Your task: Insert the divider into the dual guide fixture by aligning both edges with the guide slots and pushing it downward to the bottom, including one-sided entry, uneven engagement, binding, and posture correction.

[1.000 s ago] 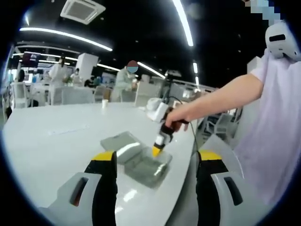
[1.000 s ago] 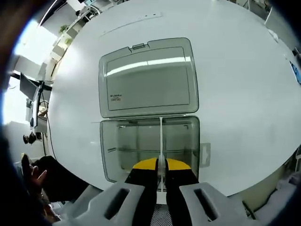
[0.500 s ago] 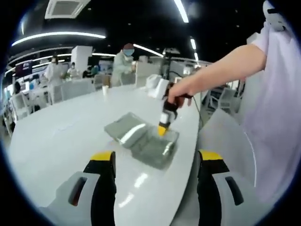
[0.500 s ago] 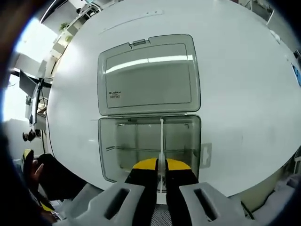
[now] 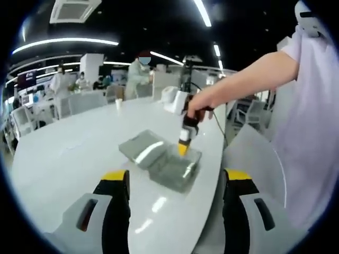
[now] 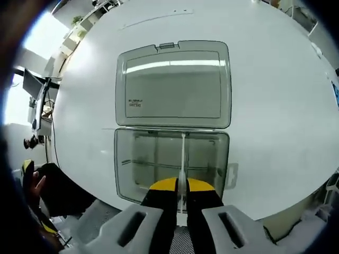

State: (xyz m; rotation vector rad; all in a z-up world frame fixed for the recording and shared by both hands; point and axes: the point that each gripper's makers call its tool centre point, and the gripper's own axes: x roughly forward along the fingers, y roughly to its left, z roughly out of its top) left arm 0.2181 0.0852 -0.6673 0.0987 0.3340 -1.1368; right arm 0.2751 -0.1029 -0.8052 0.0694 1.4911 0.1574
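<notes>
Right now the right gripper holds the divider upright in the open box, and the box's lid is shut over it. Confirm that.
Not quite. The lid is not shut: it lies flat, swung open on the table beyond the box, as the right gripper view shows. The rest holds: the right gripper grips the thin divider upright in the open box.

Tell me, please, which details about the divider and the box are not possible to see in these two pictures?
- Right gripper view: the near end of the divider is covered by the right tool, so its near slot is hidden.
- Right gripper view: how deep the divider sits in the box cannot be judged from above.
- Left gripper view: the box is small and far; slots unreadable.
- Right gripper view: label on the lid is too small.
</notes>
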